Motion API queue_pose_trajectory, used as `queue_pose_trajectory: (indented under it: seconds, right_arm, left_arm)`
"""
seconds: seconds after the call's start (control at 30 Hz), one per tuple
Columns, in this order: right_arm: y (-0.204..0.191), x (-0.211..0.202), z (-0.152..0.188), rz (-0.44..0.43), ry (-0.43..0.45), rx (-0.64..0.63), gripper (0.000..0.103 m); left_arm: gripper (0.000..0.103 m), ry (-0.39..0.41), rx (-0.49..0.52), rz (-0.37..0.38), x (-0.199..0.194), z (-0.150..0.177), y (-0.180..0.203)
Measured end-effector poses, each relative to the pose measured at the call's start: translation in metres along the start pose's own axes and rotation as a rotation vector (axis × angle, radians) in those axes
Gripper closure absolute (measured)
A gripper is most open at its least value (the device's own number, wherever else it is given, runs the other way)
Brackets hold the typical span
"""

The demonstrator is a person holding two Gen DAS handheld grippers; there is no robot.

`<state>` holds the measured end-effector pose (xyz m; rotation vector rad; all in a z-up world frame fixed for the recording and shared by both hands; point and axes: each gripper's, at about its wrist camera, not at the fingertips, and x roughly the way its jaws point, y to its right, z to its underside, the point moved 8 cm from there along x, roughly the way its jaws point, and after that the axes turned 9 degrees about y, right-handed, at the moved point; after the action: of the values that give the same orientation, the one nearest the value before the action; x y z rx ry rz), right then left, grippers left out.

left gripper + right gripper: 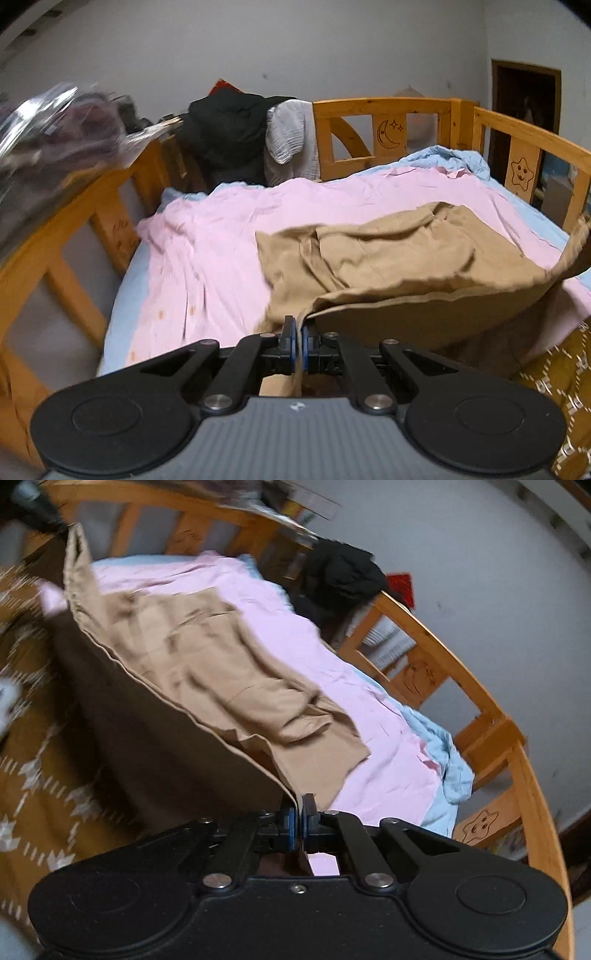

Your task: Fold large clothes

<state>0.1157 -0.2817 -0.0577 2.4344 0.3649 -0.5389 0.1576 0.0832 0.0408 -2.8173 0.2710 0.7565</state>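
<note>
Left gripper (298,332): jaws together, blue pads pinching the hem of the tan garment (388,254); cloth runs down btwn the pads and hangs below them.
Right gripper (298,814): jaws together, clamped on the same hem at its other end; fabric edge sits in the slot btwn the blue pads.
Tan garment, position: far part lies flat and creased on the pink sheet (229,236), toward the right side of the bed in left wrist view; near edge is lifted off the mattress and stretched taut btwn the two grippers, w/ the shaded underside facing the cameras.
Tan garment, right wrist view (207,657): hem runs as a diagonal line from upper left down to the jaws; brown underside fills the area left of it.
Pink sheet: covers most of the mattress, wrinkled.
Blue bedding (454,157): bunched at far right corner, also shows along the left edge under the pink.
Bed rail (384,110): wood, moon and star cut-outs, encloses the bed.
Black jacket (225,136): draped over rail at far corner, white cloth (291,133) just beside it.
Patterned rug (33,775): mustard w/ white motifs, below the lifted hem; blurred.
</note>
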Motion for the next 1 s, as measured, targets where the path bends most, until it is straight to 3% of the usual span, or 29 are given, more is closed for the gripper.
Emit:
queue_pose_trajectory:
  seconds: [0.13,0.27,0.43,0.63,0.67,0.73,0.77,0.8,0.83,0.87,0.9,1.0]
  right_arm:
    - [0.04,0.053,-0.014,-0.009,-0.038,0.083,0.096]
    - [0.064,0.118,-0.019,-0.012,-0.086,0.116,0.093]
    - [0.074,0.19,-0.007,0.0,-0.139,0.139,0.093]
    - [0.081,0.25,-0.002,0.027,-0.161,0.189,0.093]
    - [0.08,0.256,0.001,0.03,-0.168,0.198,0.091]
    - [0.079,0.262,0.008,0.04,-0.179,0.222,0.083]
    - [0.081,0.261,0.011,0.047,-0.168,0.248,0.079]
    - [0.083,0.259,0.013,0.05,-0.15,0.281,0.074]
    - [0.085,0.255,0.014,0.051,-0.133,0.315,0.07]
    - [0.089,0.249,0.015,0.059,-0.114,0.356,0.061]
    - [0.093,0.243,0.015,0.067,-0.092,0.398,0.044]
    - [0.11,0.218,0.019,0.089,0.003,0.558,0.021]
  left_arm:
    - [0.1,-0.069,0.026,-0.012,0.054,-0.034,-0.011]
    - [0.098,-0.151,-0.016,-0.015,0.123,-0.048,-0.022]
    - [0.097,-0.238,-0.086,-0.034,0.21,-0.034,-0.034]
    - [0.094,-0.296,-0.161,-0.054,0.263,-0.008,-0.042]
    - [0.088,-0.298,-0.167,-0.062,0.266,-0.006,-0.045]
    - [0.062,-0.303,-0.211,-0.053,0.265,-0.004,-0.05]
    - [0.033,-0.299,-0.234,-0.036,0.261,-0.005,-0.052]
    - [0.014,-0.278,-0.252,-0.03,0.257,-0.008,-0.056]
    - [0.01,-0.242,-0.263,-0.037,0.25,-0.012,-0.06]
    - [0.008,-0.204,-0.268,-0.044,0.242,-0.016,-0.066]
    - [0.006,-0.18,-0.274,-0.038,0.235,-0.019,-0.071]
    - [0.002,-0.122,-0.329,-0.038,0.206,-0.017,-0.088]
